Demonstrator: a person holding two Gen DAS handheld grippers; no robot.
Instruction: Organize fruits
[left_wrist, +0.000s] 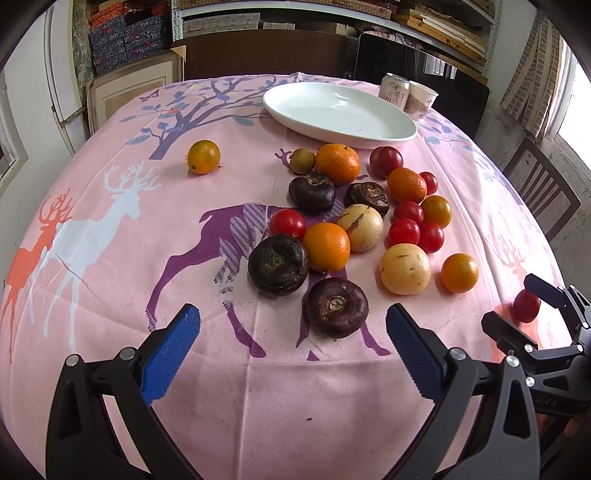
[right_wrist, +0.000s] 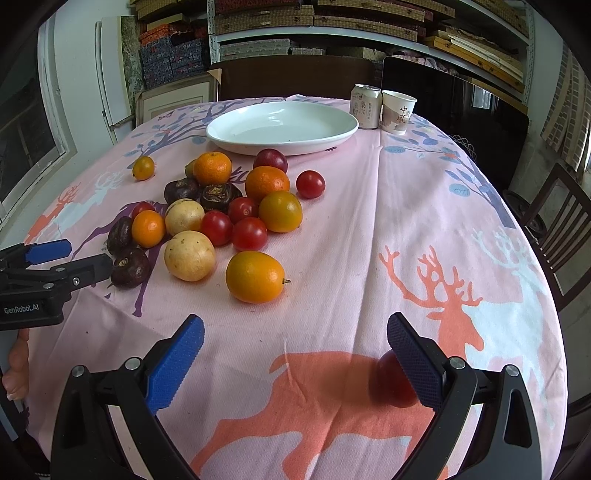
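Several fruits lie in a loose heap on the pink deer tablecloth (left_wrist: 110, 295): oranges (left_wrist: 326, 246), cherry tomatoes (left_wrist: 287, 223), dark water chestnuts (left_wrist: 337, 307) and pale yellow round fruits (left_wrist: 405, 268). A lone small orange (left_wrist: 203, 156) sits apart at the left. An empty white plate (left_wrist: 340, 112) stands behind the heap, also seen in the right wrist view (right_wrist: 282, 127). My left gripper (left_wrist: 293, 350) is open, just in front of the nearest chestnut. My right gripper (right_wrist: 295, 362) is open over the cloth, with a red fruit (right_wrist: 389, 380) against its right finger.
A drink can (right_wrist: 365, 106) and a paper cup (right_wrist: 398, 110) stand at the back right beside the plate. Wooden chairs (right_wrist: 554, 221) stand at the table's right and far side. Shelves with boxes fill the background. The table's right half (right_wrist: 443, 206) holds no fruit.
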